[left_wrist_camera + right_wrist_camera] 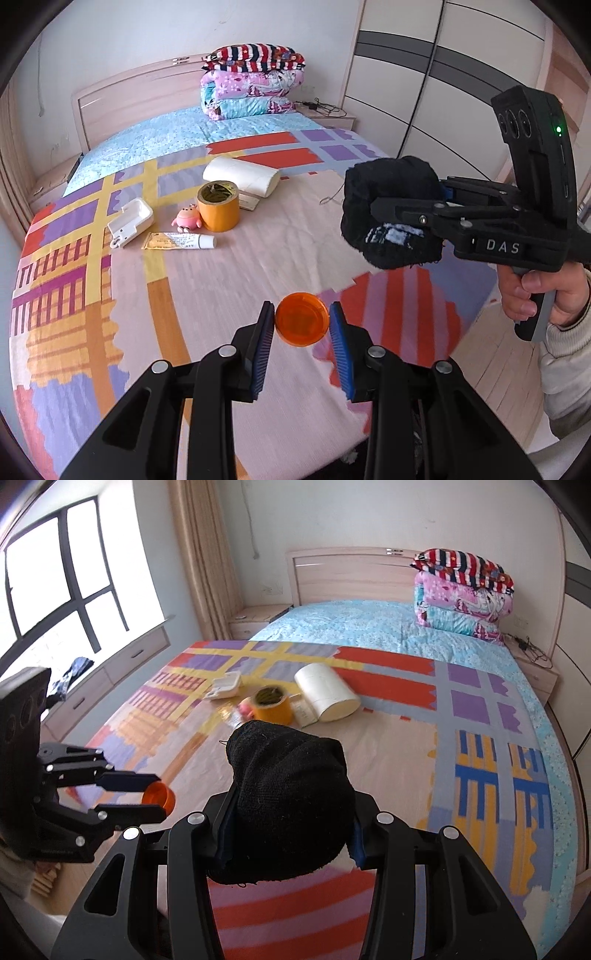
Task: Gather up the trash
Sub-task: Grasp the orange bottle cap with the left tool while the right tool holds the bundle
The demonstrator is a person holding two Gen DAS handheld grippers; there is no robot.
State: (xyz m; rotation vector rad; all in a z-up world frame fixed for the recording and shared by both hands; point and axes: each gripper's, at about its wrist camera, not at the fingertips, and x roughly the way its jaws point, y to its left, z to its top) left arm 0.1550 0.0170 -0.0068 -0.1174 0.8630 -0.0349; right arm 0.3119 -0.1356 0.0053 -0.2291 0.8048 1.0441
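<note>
My left gripper (302, 325) is shut on a small orange plastic cap (302, 324), held above the near part of the bed; the same cap (159, 796) shows at the left of the right wrist view. My right gripper (290, 834) is shut on a rolled black sock (290, 805), which covers its fingertips. In the left wrist view that sock (388, 210) hangs at the right, above the bed. On the bedspread further back lie a yellow tape roll (218, 206), a white paper roll (242, 177), a white case (131, 221), a pink toy (186, 218) and an ointment tube (177, 240).
The patterned bedspread (258, 258) covers the bed, with folded quilts (255, 81) stacked at the headboard. A wardrobe (424, 74) stands to the right, a nightstand with cables (328, 112) beside it. A window (55, 576) and low drawers (122, 657) are on the other side.
</note>
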